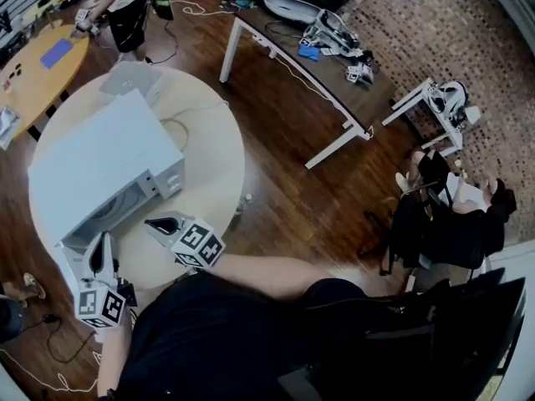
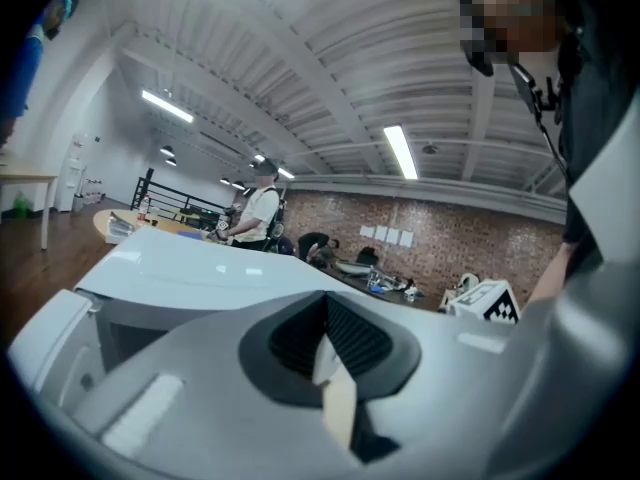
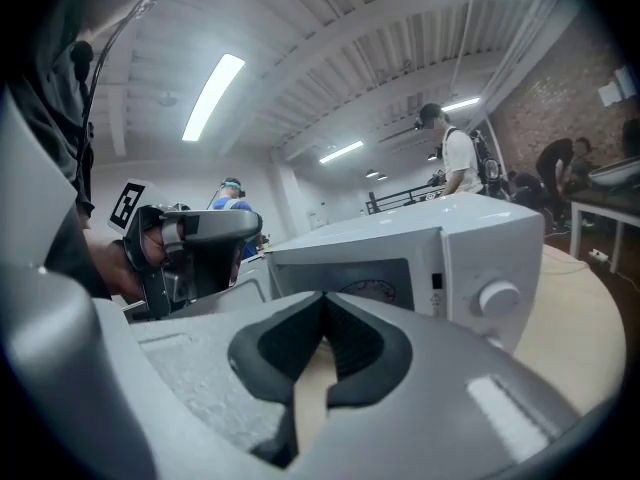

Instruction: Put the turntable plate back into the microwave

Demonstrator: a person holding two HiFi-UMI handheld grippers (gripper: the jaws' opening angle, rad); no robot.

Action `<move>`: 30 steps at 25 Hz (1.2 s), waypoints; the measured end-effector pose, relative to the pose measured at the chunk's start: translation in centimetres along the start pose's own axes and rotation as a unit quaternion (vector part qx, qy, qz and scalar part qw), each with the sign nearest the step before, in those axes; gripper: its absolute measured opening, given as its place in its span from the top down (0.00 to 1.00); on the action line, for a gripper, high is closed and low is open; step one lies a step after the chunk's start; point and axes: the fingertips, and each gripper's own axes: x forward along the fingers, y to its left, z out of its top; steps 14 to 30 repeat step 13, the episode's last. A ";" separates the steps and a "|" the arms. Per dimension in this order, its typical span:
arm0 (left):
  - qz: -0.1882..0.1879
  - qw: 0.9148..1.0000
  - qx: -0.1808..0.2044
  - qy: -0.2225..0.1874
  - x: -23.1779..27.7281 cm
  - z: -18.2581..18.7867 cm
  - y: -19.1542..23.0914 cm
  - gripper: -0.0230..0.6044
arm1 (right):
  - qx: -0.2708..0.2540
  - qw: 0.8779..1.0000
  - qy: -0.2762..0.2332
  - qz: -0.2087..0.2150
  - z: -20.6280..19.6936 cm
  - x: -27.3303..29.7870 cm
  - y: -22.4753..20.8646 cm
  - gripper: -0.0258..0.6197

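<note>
The white microwave (image 1: pixel 104 161) stands on the round table (image 1: pixel 213 153) with its door (image 2: pixel 50 353) swung open to the left. Inside the cavity I make out a round glass plate (image 3: pixel 362 289), only partly visible. My left gripper (image 1: pixel 100 253) hangs in front of the open cavity, next to the door, with its jaws shut and nothing between them. My right gripper (image 1: pixel 160 223) sits just right of the cavity, near the control panel with its knob (image 3: pixel 497 296). Its jaws are also shut and empty. The left gripper (image 3: pixel 190 238) shows in the right gripper view too.
A long dark table (image 1: pixel 313 57) with cables and gear stands behind. An oval wooden table (image 1: pixel 38 69) is at far left with a person (image 1: pixel 125 2) beside it. A seated person (image 1: pixel 451 199) is at right, on the wooden floor.
</note>
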 end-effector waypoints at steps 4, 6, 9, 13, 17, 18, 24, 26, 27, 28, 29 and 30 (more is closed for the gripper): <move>-0.045 0.999 0.003 0.002 2.0 -0.5 -1.8 0.96 | 0.010 0.999 -0.004 -0.040 -1.1 -2.1 -1.1 0.96; -0.065 0.998 0.002 0.009 2.7 -1.1 -2.5 0.96 | 0.011 0.998 -0.007 -0.059 -1.3 -2.9 -1.6 0.96; -0.092 0.996 0.000 0.020 3.7 -1.9 -3.4 0.96 | 0.011 0.996 -0.014 -0.088 -1.4 -4.0 -2.5 0.96; -0.117 0.993 -0.007 0.021 4.9 -2.4 -4.8 0.96 | 0.017 0.992 -0.016 -0.120 -1.6 -5.9 -4.0 0.96; -0.117 0.993 -0.007 0.021 4.9 -2.4 -4.8 0.96 | 0.017 0.992 -0.016 -0.120 -1.6 -5.9 -4.0 0.96; -0.117 0.993 -0.007 0.021 4.9 -2.4 -4.8 0.96 | 0.017 0.992 -0.016 -0.120 -1.6 -5.9 -4.0 0.96; -0.117 0.993 -0.007 0.021 4.9 -2.4 -4.8 0.96 | 0.017 0.992 -0.016 -0.120 -1.6 -5.9 -4.0 0.96; -0.117 0.993 -0.007 0.021 4.9 -2.4 -4.8 0.96 | 0.017 0.992 -0.016 -0.120 -1.6 -5.9 -4.0 0.96; -0.117 0.993 -0.007 0.021 4.9 -2.4 -4.8 0.96 | 0.017 0.992 -0.016 -0.120 -1.6 -5.9 -4.0 0.96; -0.117 0.993 -0.007 0.021 4.9 -2.4 -4.8 0.96 | 0.017 0.992 -0.016 -0.120 -1.6 -5.9 -4.0 0.96; -0.117 0.993 -0.007 0.021 4.9 -2.4 -4.8 0.96 | 0.017 0.992 -0.016 -0.120 -1.6 -5.9 -4.0 0.96; -0.117 0.993 -0.007 0.021 4.9 -2.4 -4.8 0.96 | 0.017 0.992 -0.016 -0.120 -1.6 -5.9 -4.0 0.96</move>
